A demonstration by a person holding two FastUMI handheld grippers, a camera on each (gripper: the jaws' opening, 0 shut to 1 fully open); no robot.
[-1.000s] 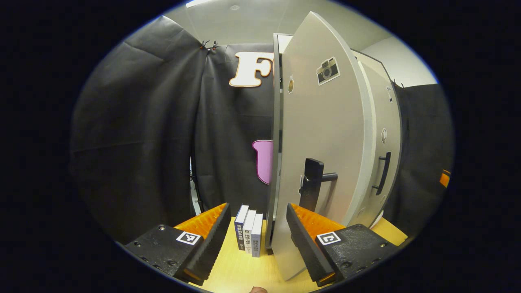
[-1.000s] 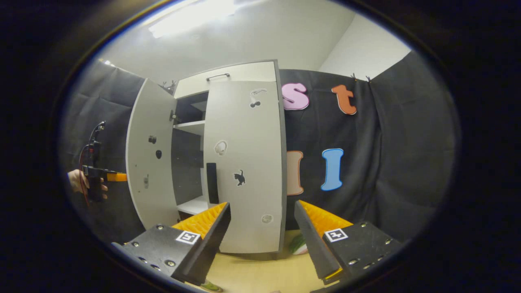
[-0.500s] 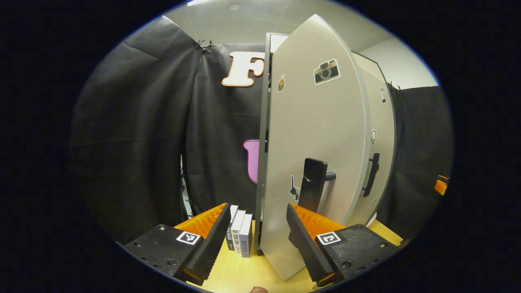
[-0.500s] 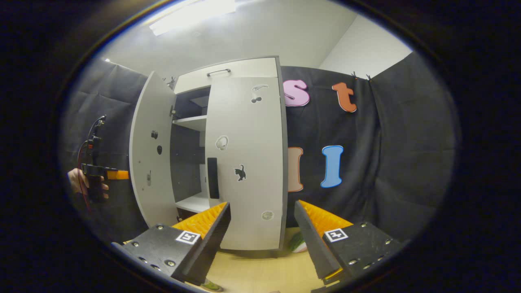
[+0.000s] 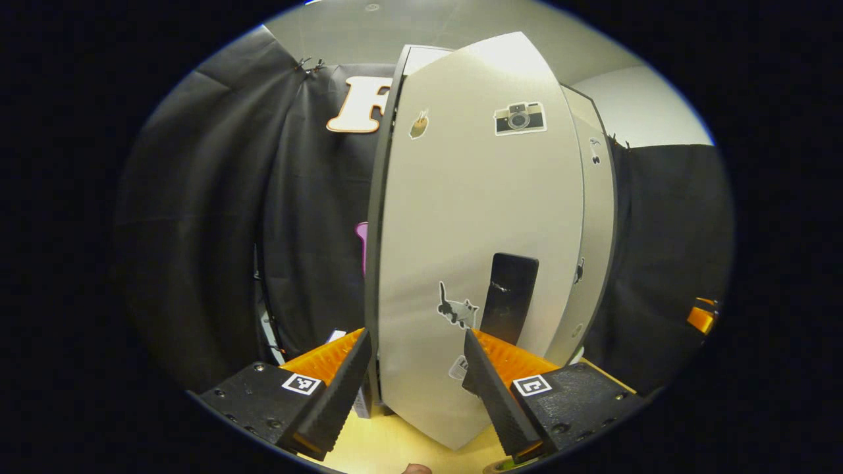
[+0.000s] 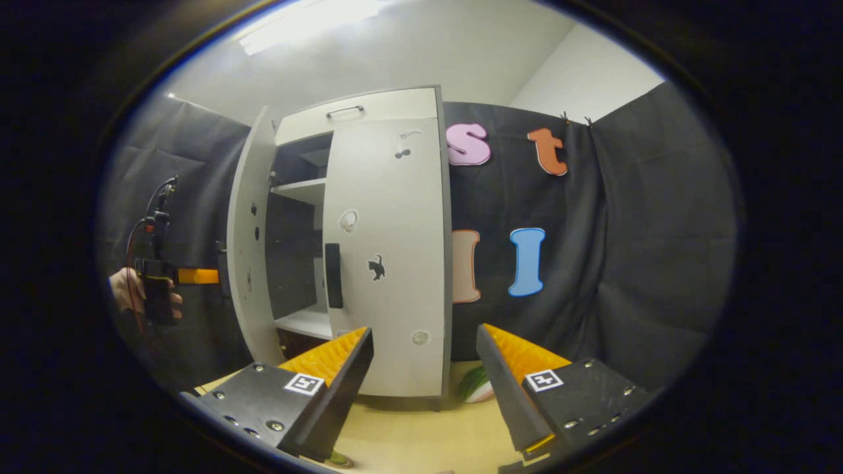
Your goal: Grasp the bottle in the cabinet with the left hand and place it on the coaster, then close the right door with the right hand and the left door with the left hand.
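Pushing the left door (image 5: 474, 250) shut, your left gripper (image 5: 415, 375) stays spread, handle (image 5: 510, 296) at 1 o'clock; right gripper (image 6: 425, 382) idles, likewise spread.

A wooden table (image 6: 421, 441) runs along the bottom of the right gripper view, pale and bare in the middle; at its far edge, just right of the cabinet's foot, lies a green and white thing (image 6: 475, 386), too hidden to name; another green scrap (image 6: 339, 459) peeks at the near edge; overhead a ceiling light (image 6: 309, 23) glows on the white ceiling, and a white wall (image 6: 586, 79) meets it at the right; in the left gripper view, books (image 5: 361, 403) stand on the table (image 5: 395, 447), mostly hidden.
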